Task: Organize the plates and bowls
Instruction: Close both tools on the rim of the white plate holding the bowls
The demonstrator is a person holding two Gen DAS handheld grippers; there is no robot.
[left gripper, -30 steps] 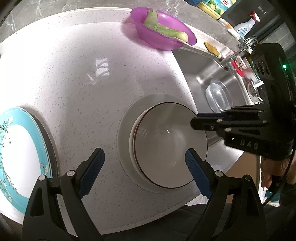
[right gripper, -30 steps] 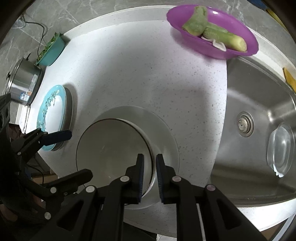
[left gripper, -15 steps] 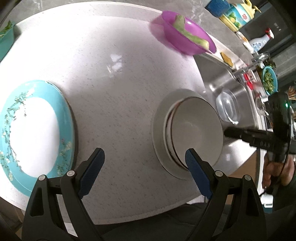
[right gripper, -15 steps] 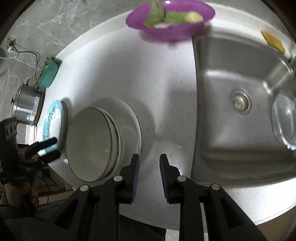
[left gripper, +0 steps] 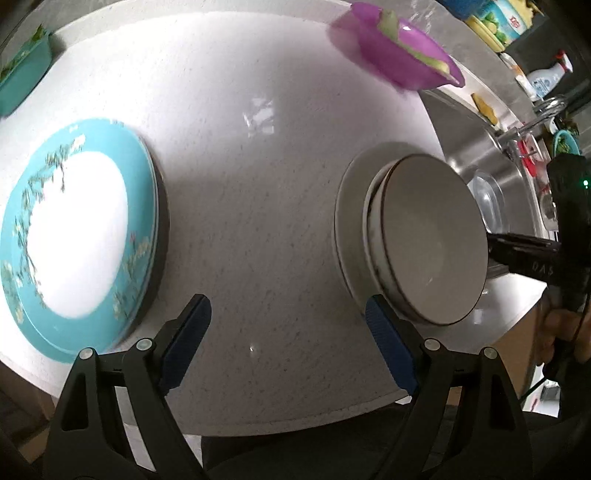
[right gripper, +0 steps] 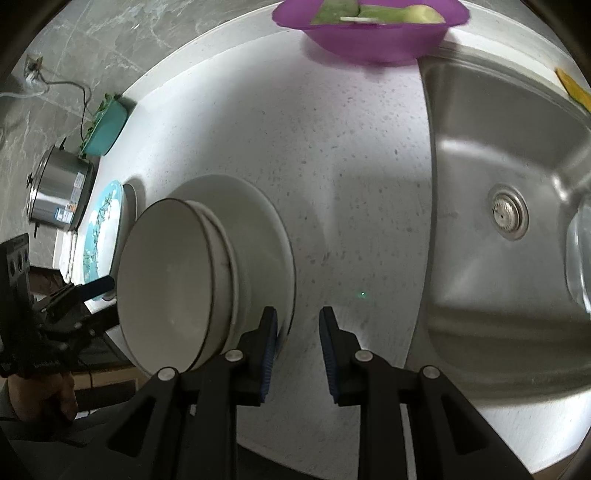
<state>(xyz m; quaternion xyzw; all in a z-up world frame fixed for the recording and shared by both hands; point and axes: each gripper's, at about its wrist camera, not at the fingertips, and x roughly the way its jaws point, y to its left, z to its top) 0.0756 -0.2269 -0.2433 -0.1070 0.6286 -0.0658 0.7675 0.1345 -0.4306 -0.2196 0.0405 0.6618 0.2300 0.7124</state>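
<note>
A: Right claw [right gripper: 295,334]. We see its jaws parted by a narrow gap with nothing between them; a second ago they stood almost closed at the rim of the bowls [right gripper: 173,284]. We have since drawn it back toward the counter [right gripper: 332,147] edge, and its left pad now sits just beside the rim of the grey plate [right gripper: 273,236].

B: Left claw [left gripper: 288,347]. We hold it wide open and empty, above bare counter between the two stacks. It has swung away from the bowls: a second ago they filled the space between its pads, and now they lie to the right, near its right pad.

A: Bowls. Two or three are nested, we cannot tell which, and they rest on the grey plate near the sink [right gripper: 517,184]. We judge from the release that this stack is finished.

B: Blue plate [left gripper: 77,225]. It lies flat at the counter's left side on a darker plate, well apart from the bowls. As the left claw now faces the ground between them, we expect this plate to be dealt with next, perhaps joined with the grey one.

A: Surroundings. The purple bowl [right gripper: 369,33] of green vegetable stands at the far edge; a clear lid [left gripper: 487,199] lies in the sink.
</note>
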